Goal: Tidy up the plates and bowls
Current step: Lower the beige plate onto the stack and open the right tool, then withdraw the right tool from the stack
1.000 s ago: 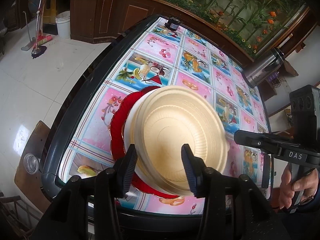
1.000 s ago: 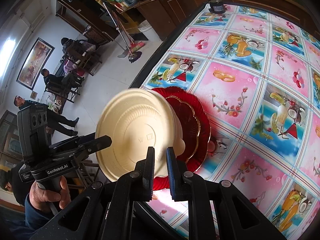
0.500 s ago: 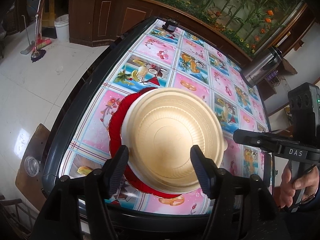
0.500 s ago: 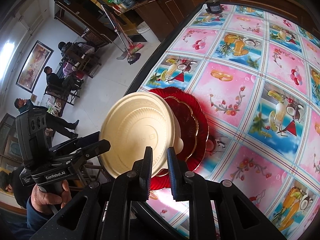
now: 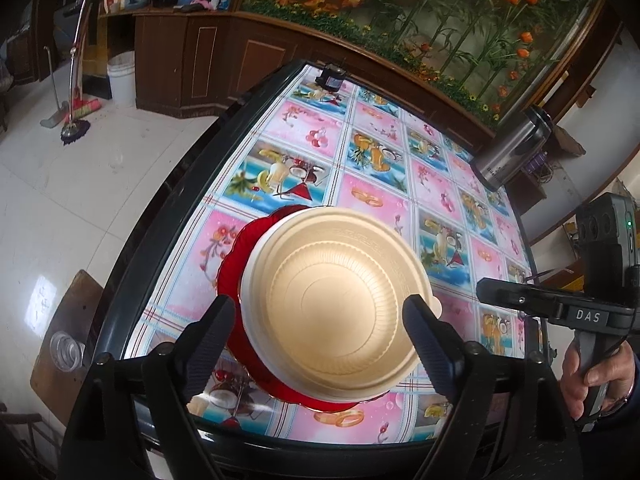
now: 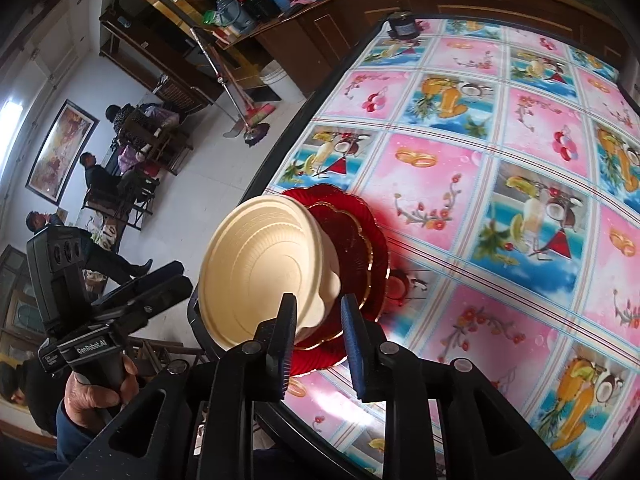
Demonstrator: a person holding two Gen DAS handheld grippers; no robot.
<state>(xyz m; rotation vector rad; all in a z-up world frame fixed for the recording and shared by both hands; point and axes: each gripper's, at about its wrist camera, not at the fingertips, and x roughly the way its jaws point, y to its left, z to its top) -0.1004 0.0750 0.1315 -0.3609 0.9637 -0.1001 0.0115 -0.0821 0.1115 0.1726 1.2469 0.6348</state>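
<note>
A cream bowl sits upright on two stacked red plates near the table's front left edge. My left gripper hovers over the bowl's near side. Its jaws are opening wide, with the bowl between the fingers and neither pad on it. In the right wrist view the same bowl covers most of the red plates. My right gripper is at the bowl's rim tab. Its jaws are opening, with the tab in the gap and daylight beside the right pad.
The table has a dark raised rim and a pink fruit-print cloth. A steel flask stands at its far right, a small dark jar at the far corner. A stool is by the left edge. People sit across the room.
The bowl has gone from tilted to level on the red plates. My left jaws have spread wide off it. My right jaws have parted from the rim.
</note>
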